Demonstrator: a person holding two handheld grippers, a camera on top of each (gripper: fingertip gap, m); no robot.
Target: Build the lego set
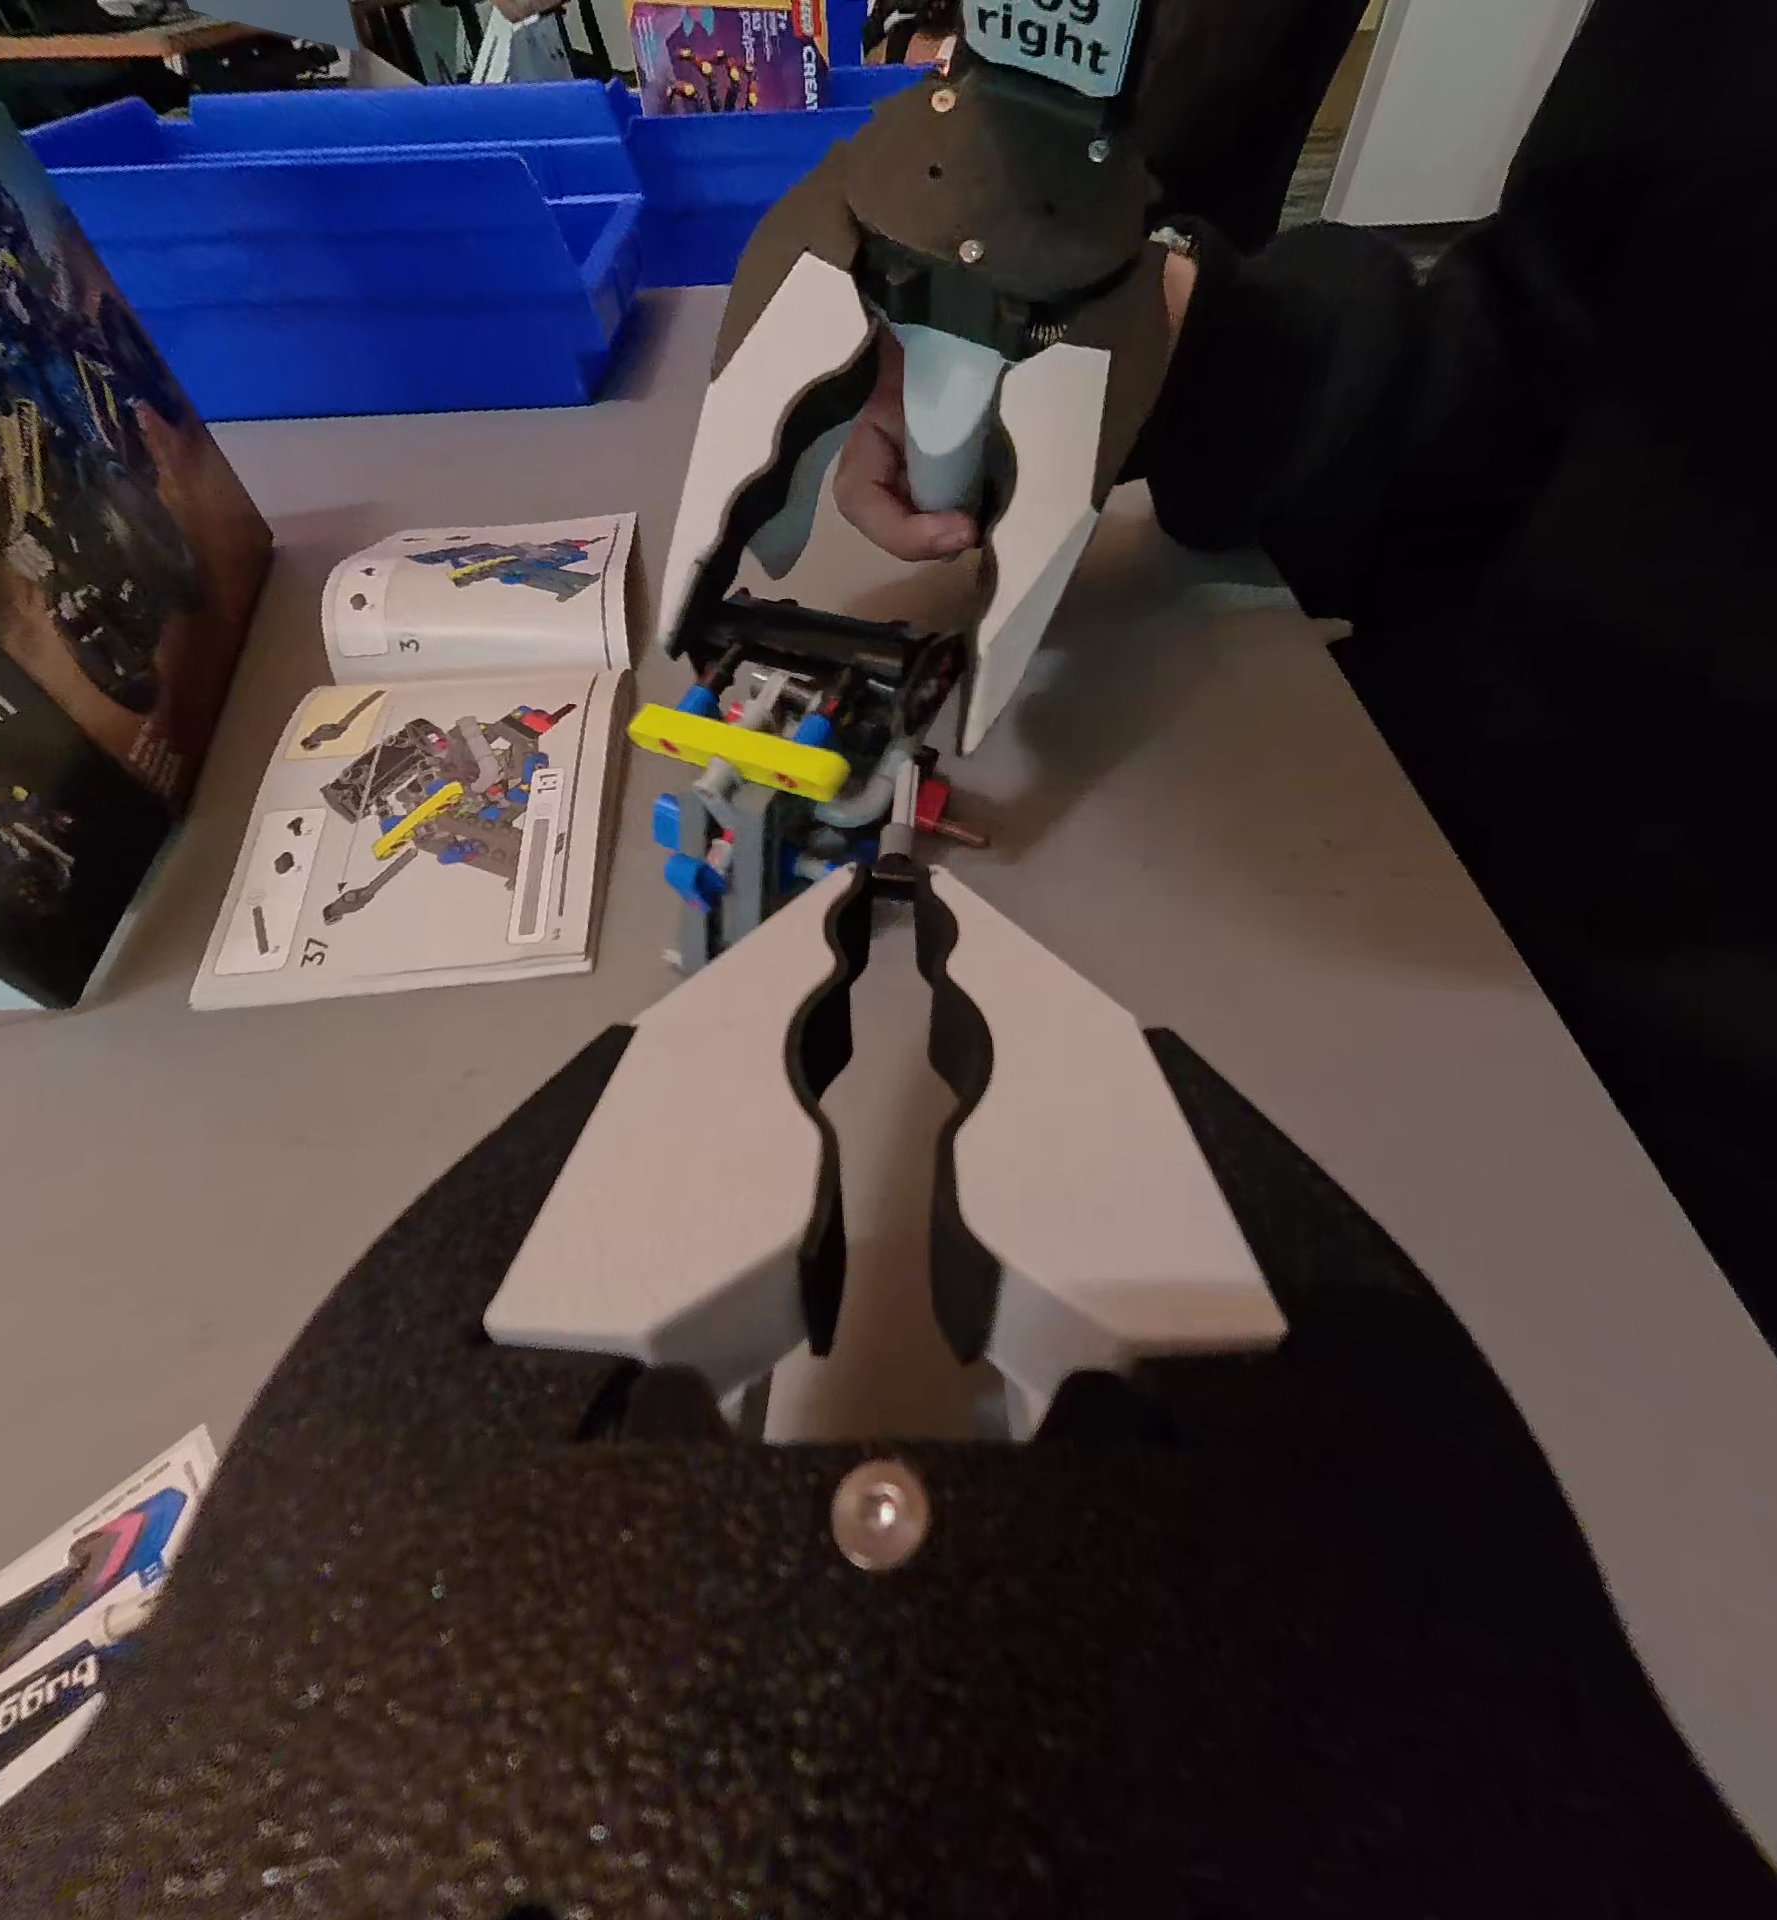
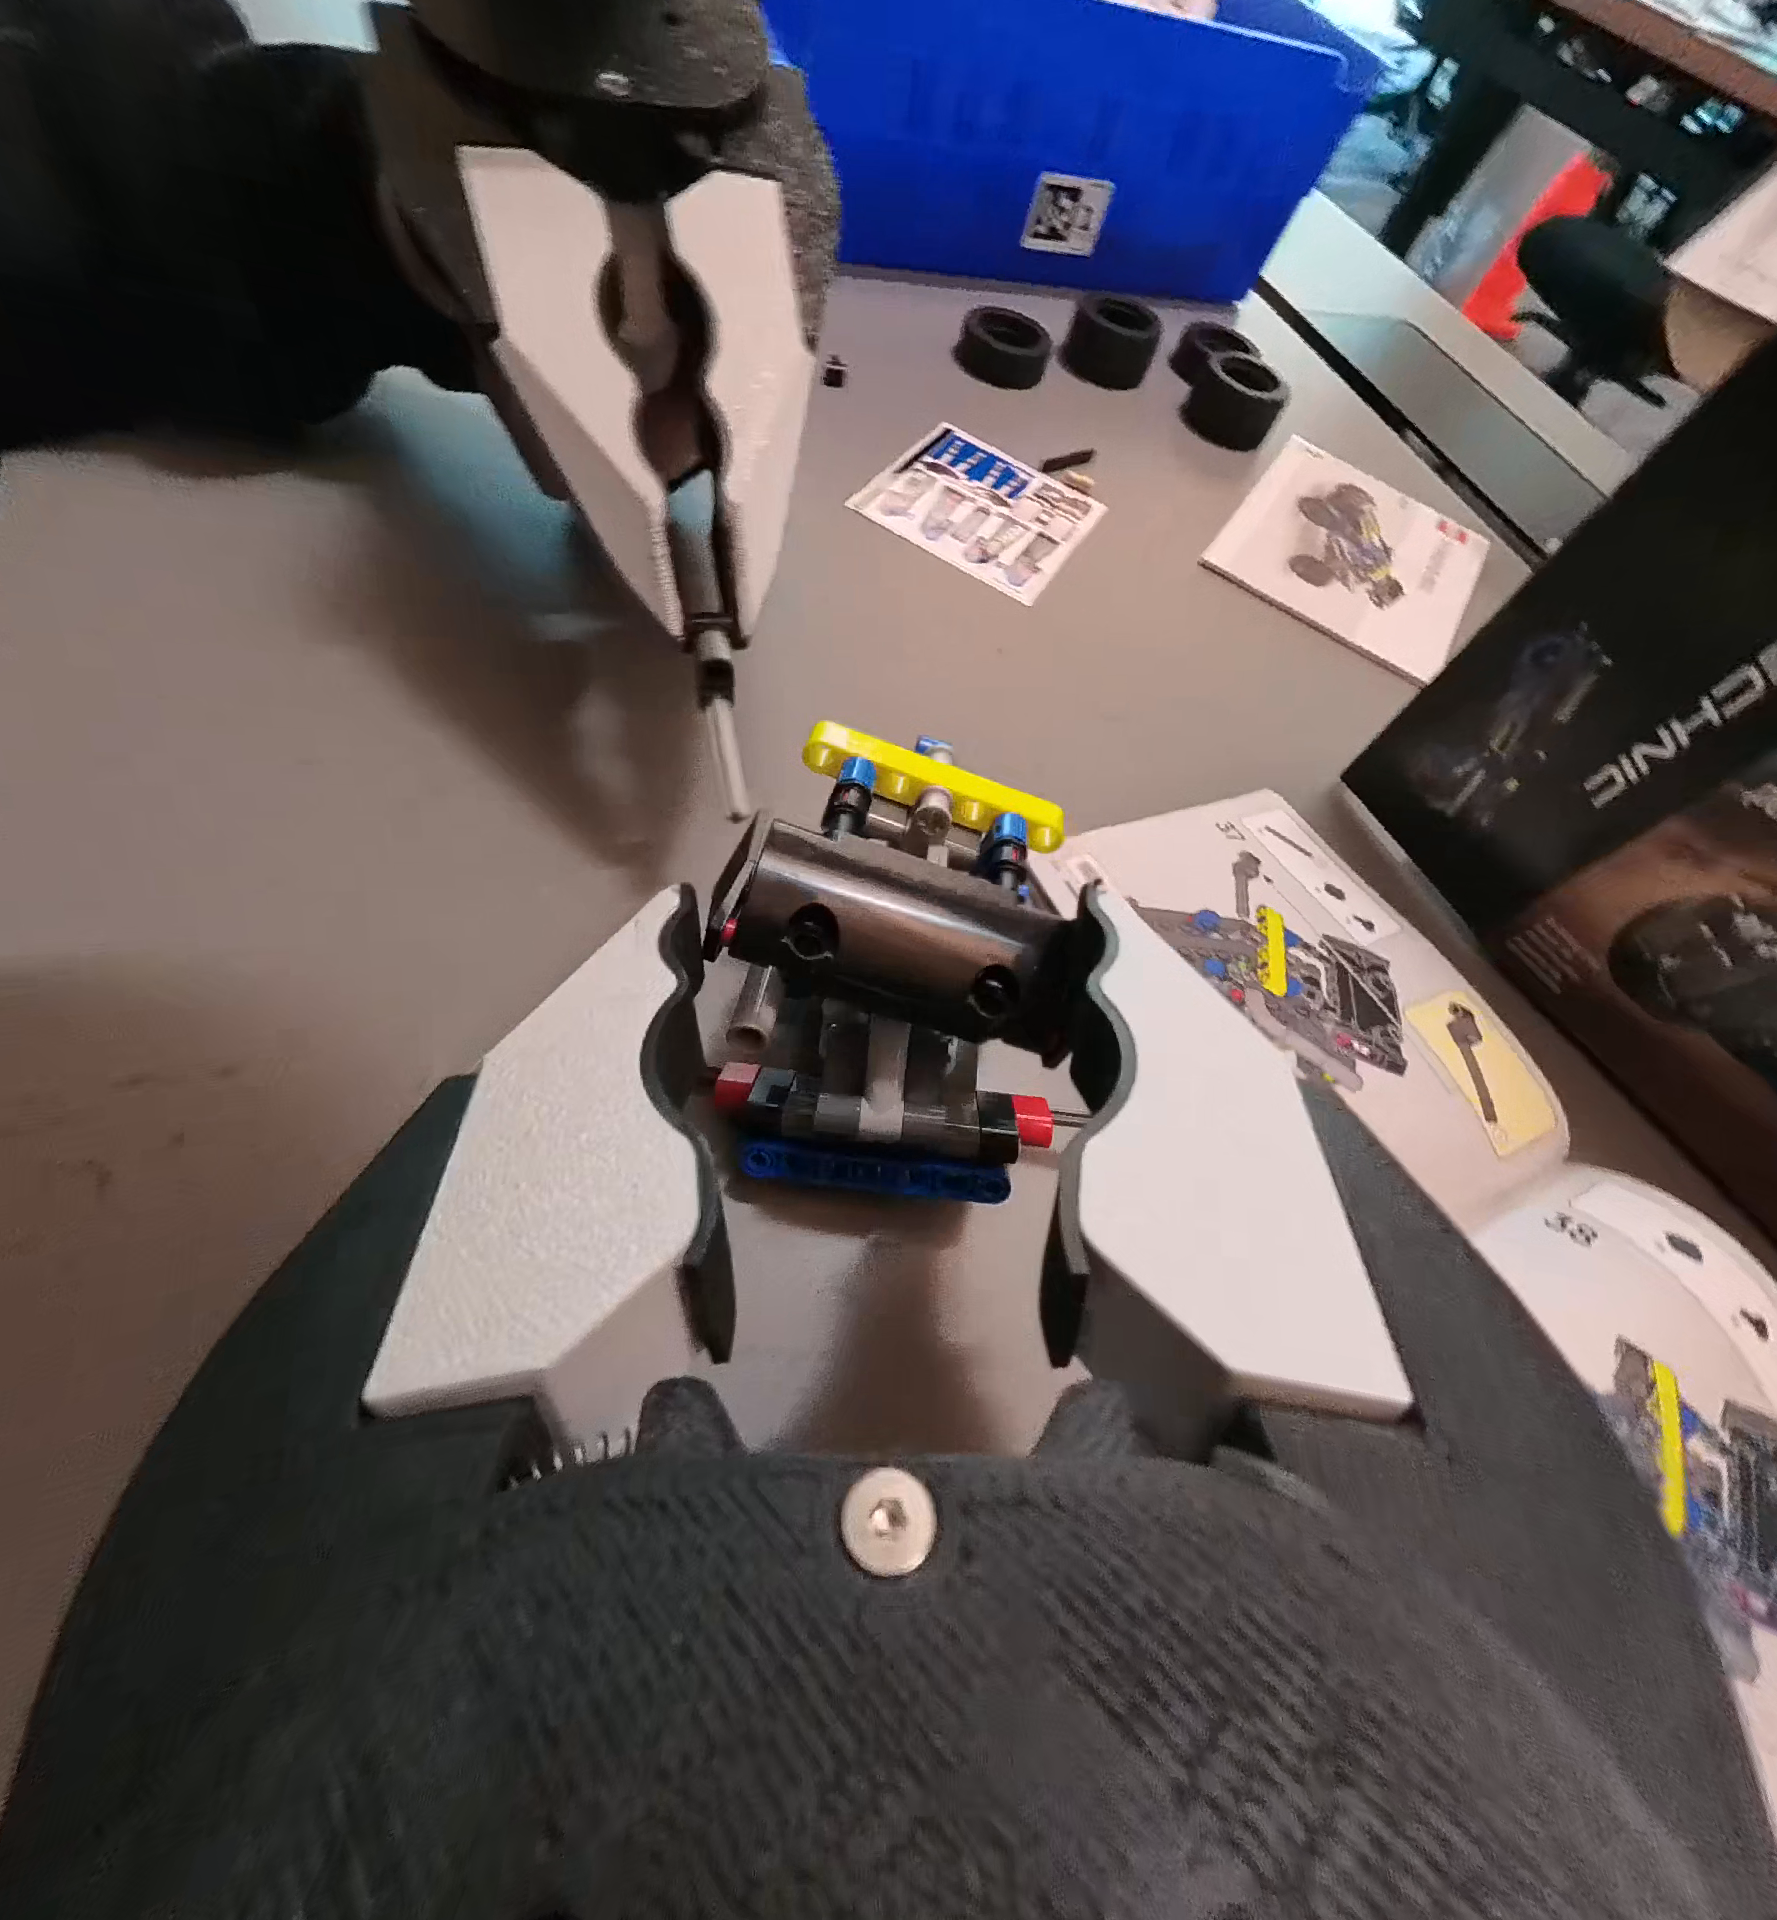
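Observation:
A small brick model [image 2: 894, 935] with a black block, grey frame and yellow beam [image 2: 925, 784] stands on the grey table [image 2: 240, 935]. My right gripper [image 2: 889, 925] straddles the black block, and its pads press on both ends. The left wrist view shows it from the front [image 1: 822, 675], fingers on either side of the block on the model [image 1: 759, 769]. My left gripper [image 1: 889, 881] is shut on a thin black-and-grey axle piece [image 1: 896, 831], whose tip points at the model's side. In the right wrist view the left gripper [image 2: 707, 634] holds the axle piece [image 2: 723, 748] just left of the model.
An open instruction booklet [image 1: 427, 831] lies beside the model, with a dark product box [image 1: 53, 540] behind it. Blue bins [image 1: 364, 260] line the far edge. Several black tyres [image 2: 1112, 343], a sticker sheet [image 2: 977, 509] and a second booklet [image 2: 1346, 556] lie farther off. About 6 cm separates my left fingertips from my right.

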